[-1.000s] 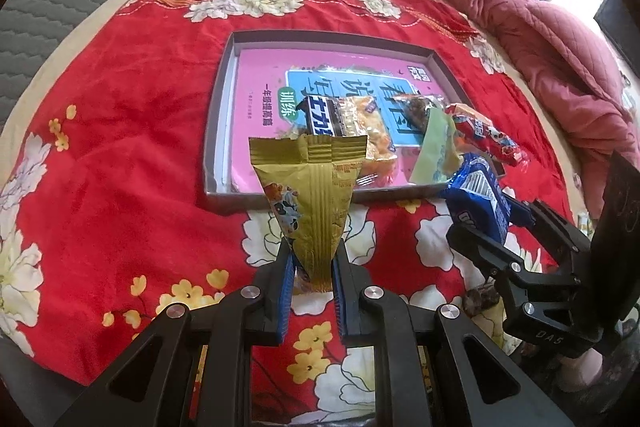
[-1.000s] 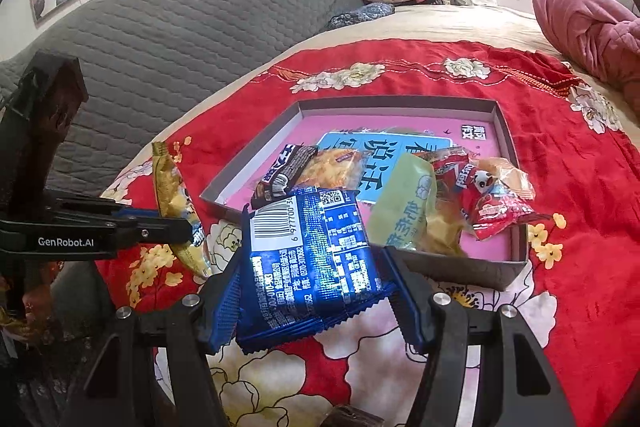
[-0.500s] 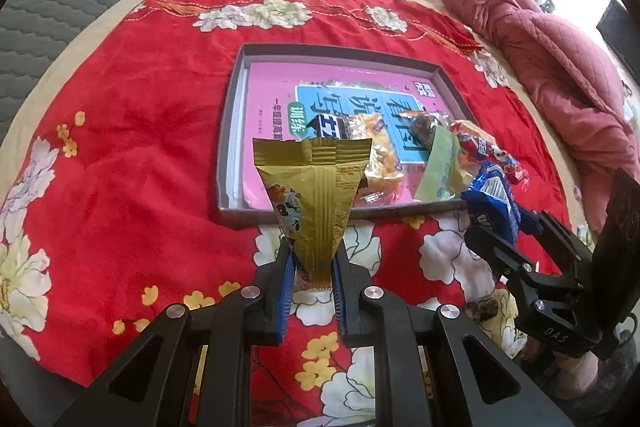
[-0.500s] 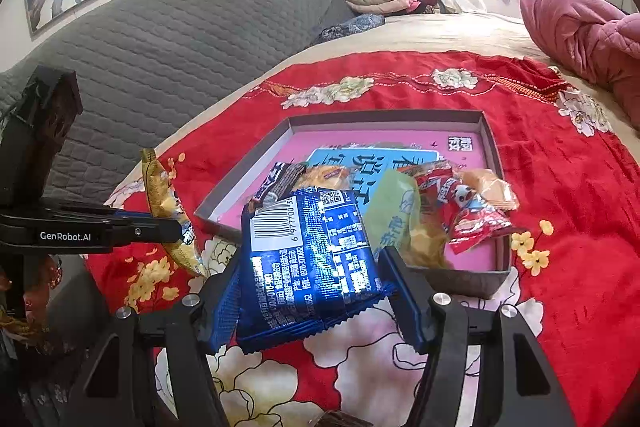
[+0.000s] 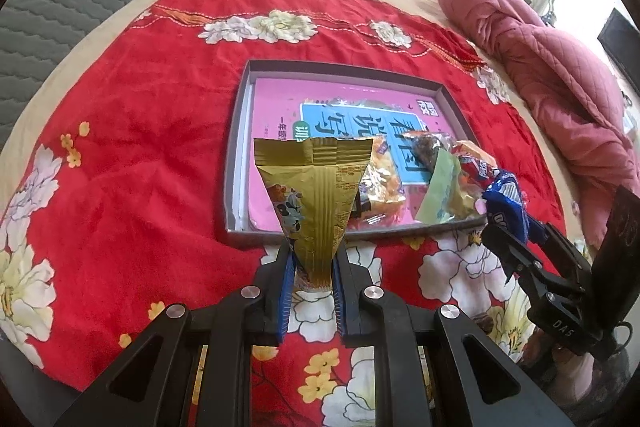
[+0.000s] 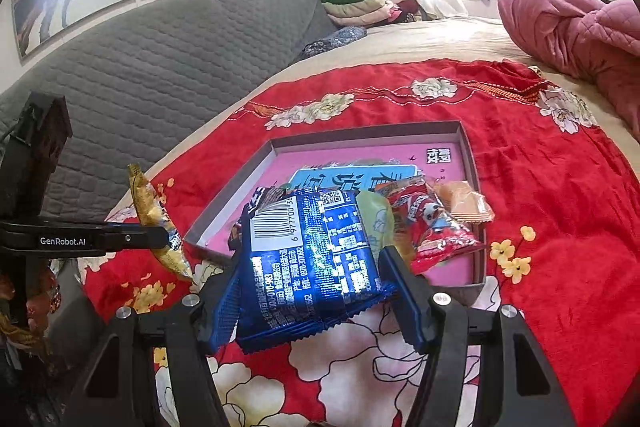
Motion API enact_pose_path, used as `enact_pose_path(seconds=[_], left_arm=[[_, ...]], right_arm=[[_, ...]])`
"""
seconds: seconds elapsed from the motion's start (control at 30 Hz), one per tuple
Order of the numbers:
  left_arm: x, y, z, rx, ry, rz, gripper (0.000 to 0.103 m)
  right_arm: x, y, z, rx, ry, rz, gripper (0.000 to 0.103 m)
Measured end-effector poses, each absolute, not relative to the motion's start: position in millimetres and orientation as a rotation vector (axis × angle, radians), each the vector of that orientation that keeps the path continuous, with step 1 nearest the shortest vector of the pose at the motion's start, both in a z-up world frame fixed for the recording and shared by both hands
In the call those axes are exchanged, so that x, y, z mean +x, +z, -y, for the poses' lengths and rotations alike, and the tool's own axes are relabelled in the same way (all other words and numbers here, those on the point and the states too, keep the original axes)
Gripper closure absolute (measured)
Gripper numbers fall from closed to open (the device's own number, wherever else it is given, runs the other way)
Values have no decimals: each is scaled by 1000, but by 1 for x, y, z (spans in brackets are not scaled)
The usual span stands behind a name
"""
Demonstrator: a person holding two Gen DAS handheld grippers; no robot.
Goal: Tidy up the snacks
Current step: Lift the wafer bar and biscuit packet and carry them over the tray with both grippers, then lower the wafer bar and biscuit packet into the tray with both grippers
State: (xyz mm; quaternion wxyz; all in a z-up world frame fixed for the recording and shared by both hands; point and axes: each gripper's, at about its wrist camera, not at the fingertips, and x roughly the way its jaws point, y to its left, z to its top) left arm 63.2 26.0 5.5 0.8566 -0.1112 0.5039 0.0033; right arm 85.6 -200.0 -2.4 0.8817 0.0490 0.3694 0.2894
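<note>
We see the left hand-held gripper (image 5: 314, 277) closed tightly on a gold snack packet (image 5: 314, 203), held upright above the red bedspread (image 5: 132, 163), just before the grey tray (image 5: 236, 163). The right hand-held gripper (image 6: 310, 301) holds a blue snack packet (image 6: 310, 255) near the tray's front edge, where other snacks lie.

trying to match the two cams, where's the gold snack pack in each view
Left wrist: the gold pack stands at centre, its narrow end clamped in the left tool, its wide end overlapping the tray's near edge.
Right wrist: the same pack is at the left edge, seen side-on, left of the blue pack.
Shared landmark: the grey tray on the red cloth.
</note>
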Motion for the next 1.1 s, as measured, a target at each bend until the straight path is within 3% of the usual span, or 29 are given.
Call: enact_pose_path(seconds=[1.1], left_arm=[[114,-11,-38,-208,72,-1033,85]], right_arm=[[110,10,193,145,570,-694,38]])
